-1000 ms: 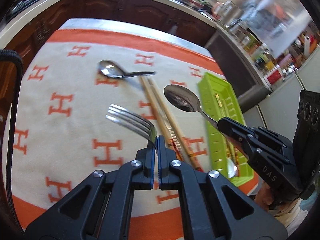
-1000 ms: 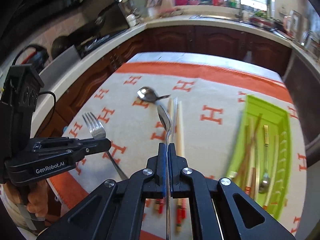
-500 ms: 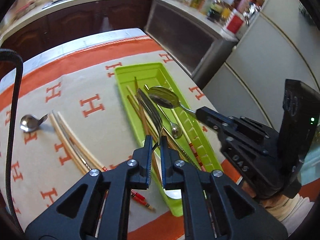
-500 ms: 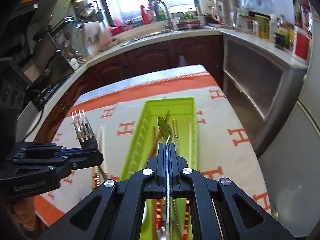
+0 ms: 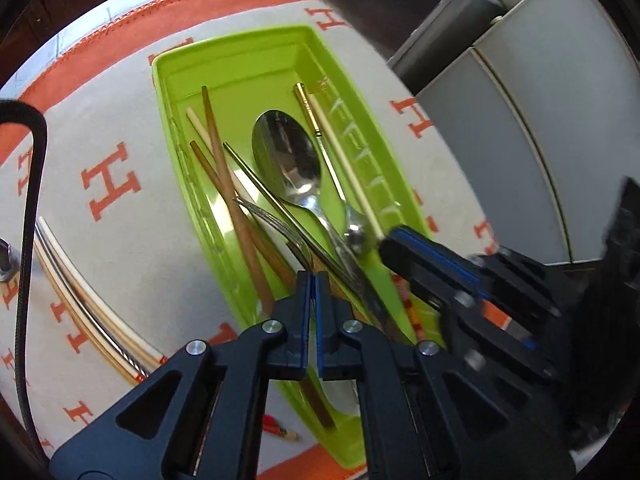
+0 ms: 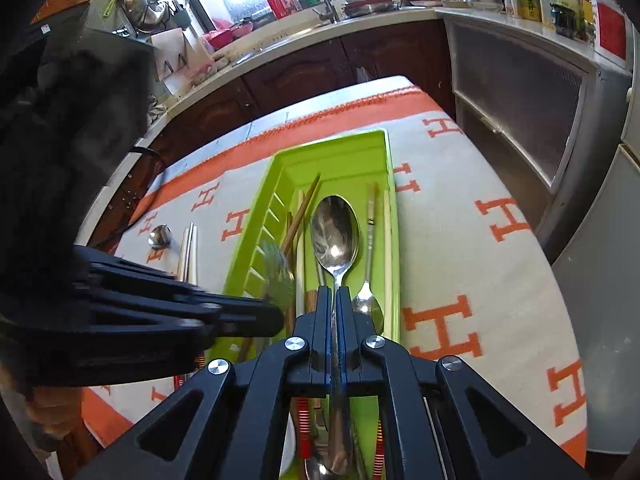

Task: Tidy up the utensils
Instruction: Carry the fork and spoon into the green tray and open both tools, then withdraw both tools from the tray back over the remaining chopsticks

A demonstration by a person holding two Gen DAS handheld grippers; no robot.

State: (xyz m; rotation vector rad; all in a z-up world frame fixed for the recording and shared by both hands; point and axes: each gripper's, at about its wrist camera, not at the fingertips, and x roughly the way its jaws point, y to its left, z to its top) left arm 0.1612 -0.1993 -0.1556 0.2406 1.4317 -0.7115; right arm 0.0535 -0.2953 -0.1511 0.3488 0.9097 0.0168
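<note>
A lime green utensil tray (image 5: 240, 60) (image 6: 352, 148) lies on the orange-and-cream cloth and holds several chopsticks and a small spoon (image 6: 366, 300). My left gripper (image 5: 312, 280) is shut on a steel fork (image 5: 280, 228), whose tines reach low into the tray. My right gripper (image 6: 335, 294) is shut on a large steel spoon (image 6: 335, 236) (image 5: 288, 156), whose bowl lies over the tray's middle. In the left wrist view the right gripper (image 5: 394, 236) enters from the right. In the right wrist view the left gripper (image 6: 272, 316) enters from the left, with the fork blurred.
A pair of pale chopsticks (image 5: 80, 296) (image 6: 188, 252) and a small round spoon (image 6: 160, 236) lie on the cloth left of the tray. Kitchen counters and dark cabinets (image 6: 360, 56) run behind the table. A grey appliance (image 5: 520, 120) stands to the right.
Both grippers have moved from above the cloth to the tray and come down into it. The fork and the large spoon now sit low among the utensils in the tray.
</note>
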